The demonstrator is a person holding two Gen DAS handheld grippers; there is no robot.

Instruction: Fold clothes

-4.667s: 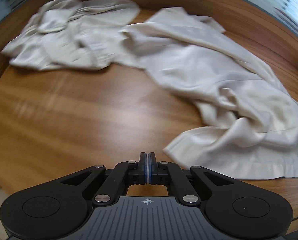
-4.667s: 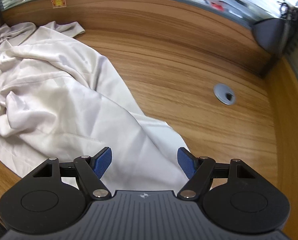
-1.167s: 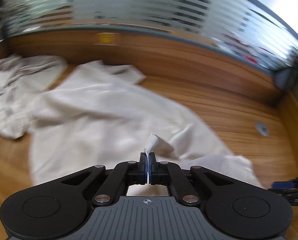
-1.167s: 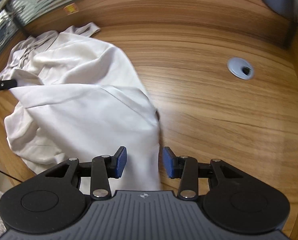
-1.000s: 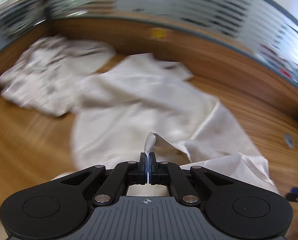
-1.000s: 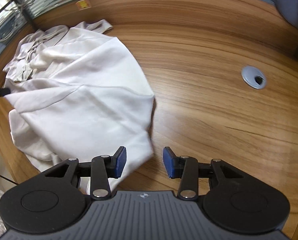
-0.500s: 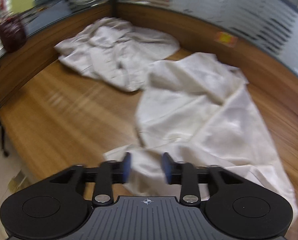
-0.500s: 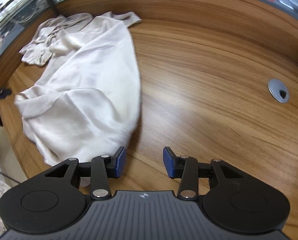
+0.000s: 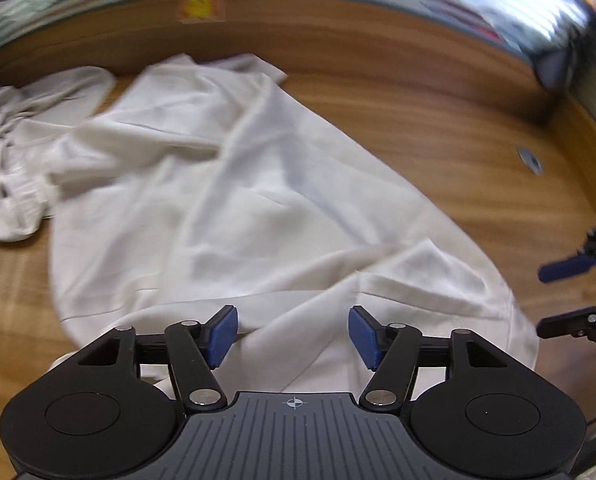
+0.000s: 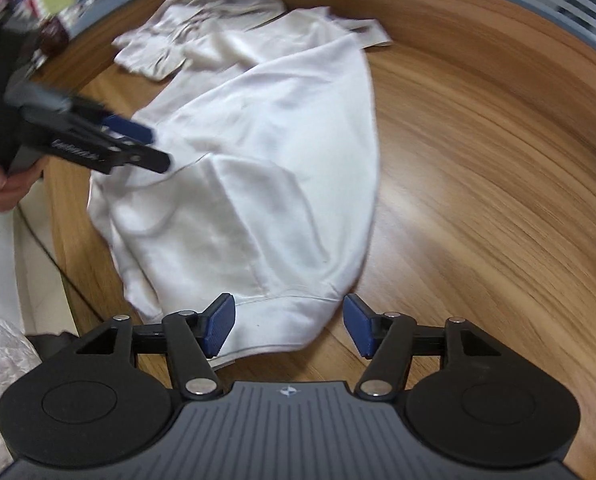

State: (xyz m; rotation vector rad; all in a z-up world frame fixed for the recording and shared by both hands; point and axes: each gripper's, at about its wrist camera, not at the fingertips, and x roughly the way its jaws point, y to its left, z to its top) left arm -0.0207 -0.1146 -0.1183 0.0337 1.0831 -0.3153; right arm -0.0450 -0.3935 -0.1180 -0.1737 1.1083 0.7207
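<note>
A cream garment [image 9: 257,208] lies spread and creased over the wooden table [image 9: 438,128], its hem towards me. My left gripper [image 9: 291,334] hangs open just above the near edge of the cloth, holding nothing. In the right wrist view the same garment [image 10: 265,168] stretches away, its ribbed hem lying under my right gripper [image 10: 289,326], which is open and empty. The left gripper [image 10: 133,148] shows at the left of that view, in a person's hand [image 10: 5,184]. My right gripper [image 9: 562,296] appears at the right edge of the left wrist view.
A second crumpled cream garment [image 9: 13,152] is heaped at the back left of the table, also seen from the right wrist [image 10: 185,28]. A grey cable grommet [image 9: 530,160] sits in the table at the right. A wooden upstand with a yellow sticker [image 9: 199,8] bounds the far side.
My left gripper has let go of the cloth and opened wide. The right gripper has also opened wider, and the garment has dropped flat on the table.
</note>
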